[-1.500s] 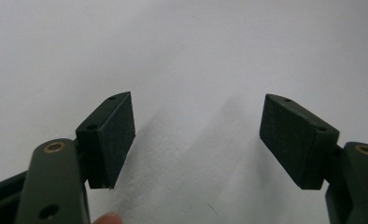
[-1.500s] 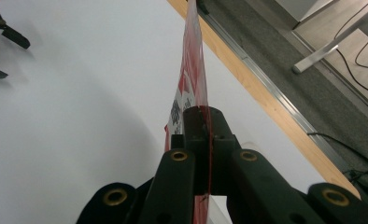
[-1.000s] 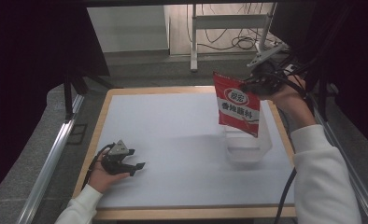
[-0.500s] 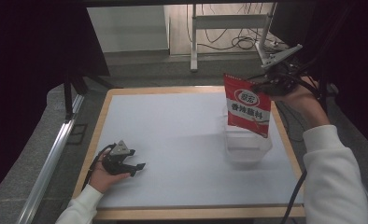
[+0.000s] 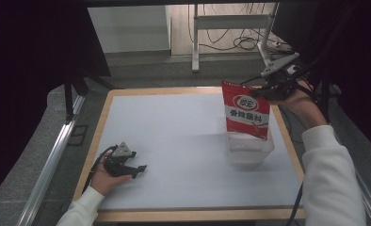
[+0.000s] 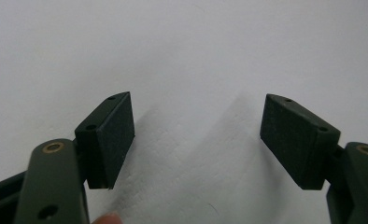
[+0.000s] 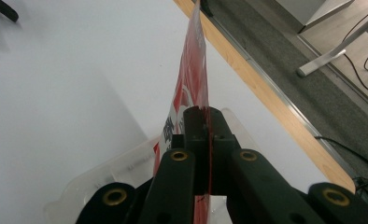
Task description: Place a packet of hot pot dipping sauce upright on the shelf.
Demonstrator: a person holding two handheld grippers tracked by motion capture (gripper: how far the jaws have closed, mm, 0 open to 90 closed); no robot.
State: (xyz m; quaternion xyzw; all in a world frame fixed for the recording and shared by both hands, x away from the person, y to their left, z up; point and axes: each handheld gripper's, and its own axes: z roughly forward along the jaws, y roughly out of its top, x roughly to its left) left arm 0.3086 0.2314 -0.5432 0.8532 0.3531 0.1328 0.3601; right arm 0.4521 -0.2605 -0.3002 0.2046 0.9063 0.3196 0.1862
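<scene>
- Spanning the whole work area, the white table (image 5: 174,141) has a wooden rim, which lies just past the load at 3 o'clock.
- Clear plastic container (image 5: 247,149) sits at 4 o'clock on the board, open-topped, light and likely to slide.
- Red sachet (image 5: 245,113) hangs upright over it, lower edge at the container mouth; thin, floppy, probably slippery film, best held by the top seam.
- Right gripper (image 7: 205,122) is clamped on that seam.
- Left gripper (image 5: 135,167), at 8 o'clock, rests spread and empty.

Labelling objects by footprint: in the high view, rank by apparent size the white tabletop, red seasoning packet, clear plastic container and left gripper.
1. White tabletop
2. Red seasoning packet
3. Clear plastic container, close to the packet and partly hidden behind it, so unsure
4. Left gripper
</scene>
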